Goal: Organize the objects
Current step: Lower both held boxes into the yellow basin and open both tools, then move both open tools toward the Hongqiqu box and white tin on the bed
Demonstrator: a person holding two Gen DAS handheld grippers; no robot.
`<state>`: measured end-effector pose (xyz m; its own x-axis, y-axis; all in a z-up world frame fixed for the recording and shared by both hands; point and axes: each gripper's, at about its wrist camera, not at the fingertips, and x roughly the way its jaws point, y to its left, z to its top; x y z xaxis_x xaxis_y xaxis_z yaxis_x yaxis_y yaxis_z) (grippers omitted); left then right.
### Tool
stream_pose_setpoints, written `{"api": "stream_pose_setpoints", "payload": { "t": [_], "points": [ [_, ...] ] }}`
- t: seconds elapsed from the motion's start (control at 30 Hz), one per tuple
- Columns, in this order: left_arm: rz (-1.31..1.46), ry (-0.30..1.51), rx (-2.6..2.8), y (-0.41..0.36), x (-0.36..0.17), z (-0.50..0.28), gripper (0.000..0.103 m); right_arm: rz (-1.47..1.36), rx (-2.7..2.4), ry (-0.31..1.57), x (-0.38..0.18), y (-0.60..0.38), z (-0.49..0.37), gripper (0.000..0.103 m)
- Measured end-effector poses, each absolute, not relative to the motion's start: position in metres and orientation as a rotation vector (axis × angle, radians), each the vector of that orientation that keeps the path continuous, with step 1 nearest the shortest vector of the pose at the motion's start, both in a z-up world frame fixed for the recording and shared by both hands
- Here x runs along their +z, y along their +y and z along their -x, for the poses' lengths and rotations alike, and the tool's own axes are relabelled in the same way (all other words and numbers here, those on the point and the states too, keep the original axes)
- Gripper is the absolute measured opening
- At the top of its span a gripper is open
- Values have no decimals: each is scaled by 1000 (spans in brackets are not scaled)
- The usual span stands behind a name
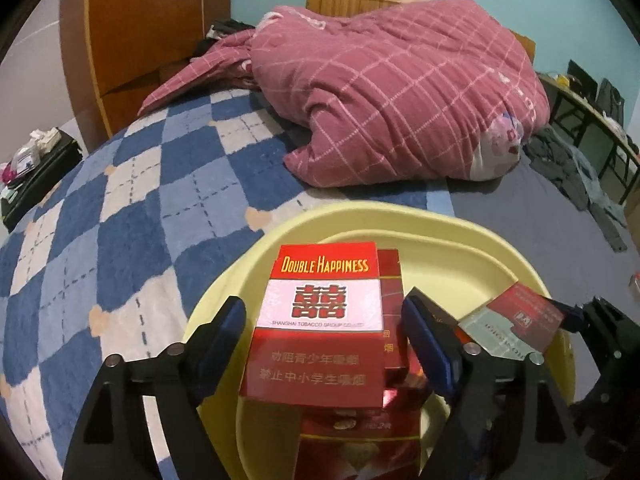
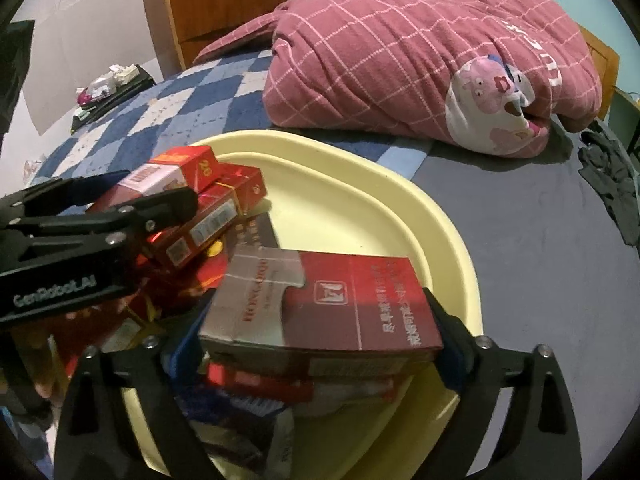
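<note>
Several cigarette packs lie piled in the yellow basin (image 1: 256,256); my left claw (image 1: 324,332) gapes around the Double Happiness pack (image 1: 320,320), my right claw (image 2: 320,320) brackets the Hongjingling pack (image 2: 320,304), pad contact unclear.

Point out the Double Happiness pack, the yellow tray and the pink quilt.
Double Happiness pack (image 1: 320,312), left wrist view: on its white front panel.
Yellow tray (image 2: 360,184), right wrist view: on its bare far rim.
Pink quilt (image 1: 400,100), left wrist view: on its checked top.
</note>
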<state>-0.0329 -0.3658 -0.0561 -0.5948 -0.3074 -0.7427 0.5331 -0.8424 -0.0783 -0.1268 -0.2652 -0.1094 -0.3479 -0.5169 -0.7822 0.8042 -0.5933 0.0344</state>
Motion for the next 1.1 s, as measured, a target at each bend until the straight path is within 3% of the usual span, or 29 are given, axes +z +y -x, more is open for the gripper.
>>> {"api": "stream_pose_setpoints", "payload": {
  "t": [0.07, 0.13, 0.77, 1.1],
  "points": [
    [-1009, 408, -2426, -363, -49, 28, 97, -981, -2011, 449, -106, -264, 124, 103],
    [-970, 400, -2433, -361, -41, 22, 103, -967, -2018, 447, -102, -263, 122, 103],
    [-956, 382, -2399, -347, -10, 8, 103, -938, -2054, 424, -76, -245, 111, 103],
    [-980, 382, -2450, -302, -7, 15, 103, -950, -2107, 358, -63, -184, 108, 103]
  ]
}}
